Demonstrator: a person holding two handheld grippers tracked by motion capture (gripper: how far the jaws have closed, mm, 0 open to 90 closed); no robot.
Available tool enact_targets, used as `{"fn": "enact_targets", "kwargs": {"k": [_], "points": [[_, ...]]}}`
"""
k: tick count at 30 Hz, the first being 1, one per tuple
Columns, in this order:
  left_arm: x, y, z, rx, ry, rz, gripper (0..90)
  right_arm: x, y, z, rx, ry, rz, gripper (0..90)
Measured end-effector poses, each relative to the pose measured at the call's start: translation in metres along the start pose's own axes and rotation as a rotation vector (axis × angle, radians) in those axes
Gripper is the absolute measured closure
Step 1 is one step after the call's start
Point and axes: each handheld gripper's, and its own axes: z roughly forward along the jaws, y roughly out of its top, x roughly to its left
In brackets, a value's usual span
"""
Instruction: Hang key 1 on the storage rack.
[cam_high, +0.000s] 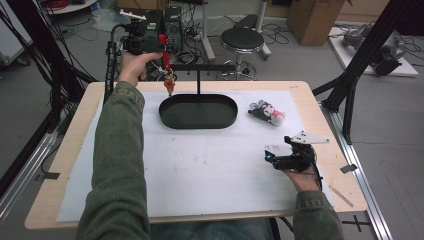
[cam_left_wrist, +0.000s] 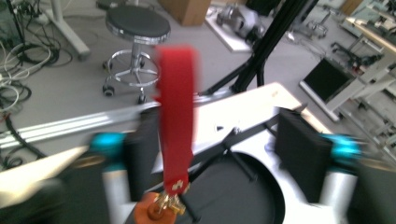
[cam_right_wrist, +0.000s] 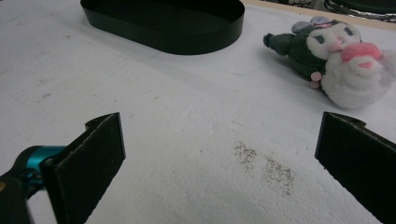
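The left arm is stretched forward, its sleeve laid across the tabletop (cam_high: 60, 165), and the left gripper (cam_high: 150, 37) is held raised, jaws parted. The right gripper (cam_right_wrist: 219, 154) is kept low near the body, jaws spread wide with nothing between them.

Around the table: what sat off to the side

A small plush toy (cam_high: 268, 113) in dark green, white and pink lay on its side on the white mat (cam_high: 210, 170), to the right of the tray and well apart from it; the right gripper view showed its pink hat and grey ears. The mat, faintly stained, covered most of the pale wooden table (cam_high: 60, 165). Beyond the far edge stood a round black stool (cam_high: 242, 40) on a chrome wheeled base, tangled cables (cam_high: 192, 35) on the grey floor, and a cardboard box (cam_high: 314, 17). Black frame struts (cam_high: 367, 50) slanted down at the right.
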Motion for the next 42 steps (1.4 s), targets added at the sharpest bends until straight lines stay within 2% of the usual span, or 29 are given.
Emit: {"fn": "enact_targets", "kwargs": {"k": [2, 4, 6, 8, 11, 14, 16, 17, 21, 24, 28, 37, 42], "points": [[0.0, -0.004, -0.002, 0.024, 0.033, 0.017, 13.3, -0.001, 0.0, -0.001, -0.007, -0.002, -0.003, 0.7], [0.003, -0.009, -0.007, 0.029, 0.011, 0.014, 6.1, -0.003, 0.0, -0.002, -0.011, -0.003, 0.001, 0.7], [0.006, -0.013, -0.014, 0.011, 0.002, 0.009, 4.9, -0.003, 0.0, -0.003, -0.013, -0.003, 0.012, 0.7], [0.009, -0.015, -0.02, 0.003, 0.018, -0.002, 1.7, -0.003, 0.0, -0.002, -0.012, -0.002, 0.013, 0.7], [0.012, -0.019, -0.028, 0.006, 0.022, -0.004, 1.7, -0.003, 0.0, -0.001, -0.007, 0.003, 0.003, 0.7], [0.009, -0.022, -0.034, 0.003, 0.038, 0.023, 1.7, -0.003, 0.0, 0.0, -0.006, 0.006, -0.004, 0.7], [0.007, -0.027, -0.036, -0.009, 0.006, 0.039, 1.7, -0.003, 0.0, 0.001, -0.002, 0.006, 0.004, 0.7], [0.007, -0.03, -0.037, -0.002, -0.002, 0.05, 1.7, -0.004, 0.0, 0.002, -0.001, 0.004, 0.0, 0.7], [0.006, -0.043, -0.038, 0.043, 0.025, 0.08, 1.7, -0.005, 0.0, 0.002, -0.002, 0.002, 0.008, 0.7], [0.006, -0.05, -0.041, 0.05, 0.025, 0.073, 1.7, -0.006, 0.0, 0.002, -0.002, 0.005, 0.008, 0.7], [0.003, -0.055, -0.044, 0.07, 0.037, 0.083, 1.7, -0.005, 0.0, 0.002, 0.001, 0.006, 0.007, 0.7], [0.001, -0.072, -0.054, 0.044, 0.023, 0.076, 1.7, -0.004, 0.0, 0.002, 0.004, 0.011, 0.005, 0.7], [0.002, -0.083, -0.054, 0.088, 0.035, 0.089, 1.7, -0.003, 0.0, 0.002, 0.004, 0.009, 0.004, 0.7]]}}
